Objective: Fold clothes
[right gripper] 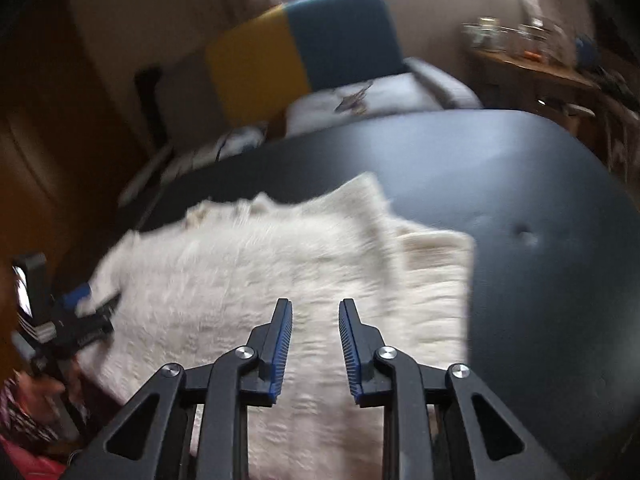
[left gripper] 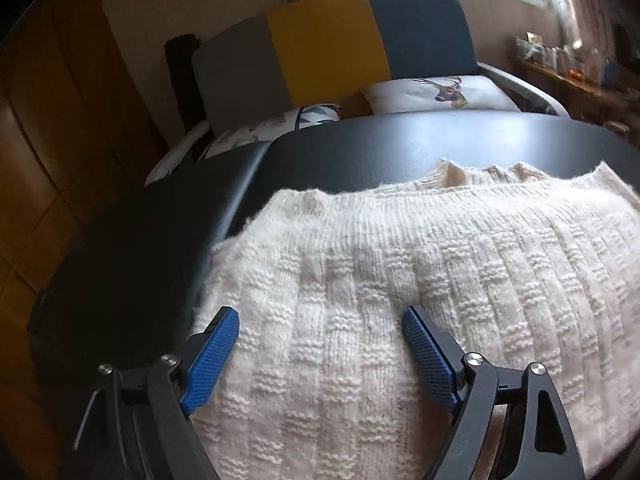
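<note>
A cream knitted sweater (left gripper: 400, 260) lies flat on the black table (left gripper: 400, 144), its far edge bunched up. My left gripper (left gripper: 320, 316) stands wide open just over the sweater's near left part, its blue pads (left gripper: 218, 344) apart and pinching nothing. In the right wrist view the sweater (right gripper: 260, 272) is blurred, with a folded flap at its right side. My right gripper (right gripper: 316, 308) hovers above its near part with a narrow gap between the jaws and no cloth in it. The left gripper (right gripper: 80, 304) also shows at the sweater's left edge, held by a hand (right gripper: 36, 396).
Behind the table (right gripper: 540, 240) stands a sofa (left gripper: 328, 52) with a grey, yellow and teal back and a deer cushion (left gripper: 444, 92). Wooden cupboard doors (left gripper: 60, 140) are on the left. A wooden shelf (right gripper: 532, 68) with jars is at the right. Bare tabletop lies right of the sweater.
</note>
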### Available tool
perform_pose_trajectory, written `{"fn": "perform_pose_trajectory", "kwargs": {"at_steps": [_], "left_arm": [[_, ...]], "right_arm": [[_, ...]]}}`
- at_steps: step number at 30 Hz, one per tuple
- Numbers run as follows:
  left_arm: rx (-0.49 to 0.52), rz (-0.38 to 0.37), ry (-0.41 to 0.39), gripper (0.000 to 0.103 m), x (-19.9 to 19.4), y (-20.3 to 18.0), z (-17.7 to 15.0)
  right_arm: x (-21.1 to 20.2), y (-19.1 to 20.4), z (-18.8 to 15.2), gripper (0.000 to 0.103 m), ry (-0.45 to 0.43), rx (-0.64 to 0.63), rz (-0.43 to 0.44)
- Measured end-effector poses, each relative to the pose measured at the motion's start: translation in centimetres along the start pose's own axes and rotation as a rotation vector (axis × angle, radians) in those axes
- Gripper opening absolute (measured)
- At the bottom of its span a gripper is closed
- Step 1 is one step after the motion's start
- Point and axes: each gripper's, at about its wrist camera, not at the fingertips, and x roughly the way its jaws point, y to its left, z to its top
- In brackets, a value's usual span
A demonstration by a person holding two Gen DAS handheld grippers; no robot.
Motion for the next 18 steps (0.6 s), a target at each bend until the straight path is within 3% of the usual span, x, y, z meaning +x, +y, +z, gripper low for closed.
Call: {"fn": "perform_pose_trajectory", "kwargs": {"at_steps": [3, 4, 7, 10, 16, 18], "left_arm": [[-0.044, -0.025, 0.033, 0.094, 0.0, 0.7, -0.6], [-0.054, -0.031, 0.039, 0.094, 0.1, 0.9, -0.7], [-0.063, -0.032, 0.043, 0.096, 0.5, 1.0, -0.6], [-0.073, -0.029, 0.051, 0.096, 0.5, 0.9, -0.6], [-0.143, -0.086, 0.109, 0.096, -0.7, 2.0, 0.2], [-0.157, -0.127, 0.095, 0.096, -1.5, 2.1, 0.3]], "right_arm": [[2.8, 0.4, -0.4, 0.024, 0.068, -0.023, -0.153], [3.4, 0.0, -0.7, 0.024, 0.064, -0.012, -0.167], [3.4, -0.5, -1.1, 0.024, 0.004, 0.031, -0.148], [3.4, 0.1, -1.4, 0.025, -0.014, -0.004, -0.168], [3.0, -1.0, -1.5, 0.028, 0.002, 0.039, -0.090], [2.9, -1.3, -1.2, 0.029, 0.021, 0.055, -0.063]]}}
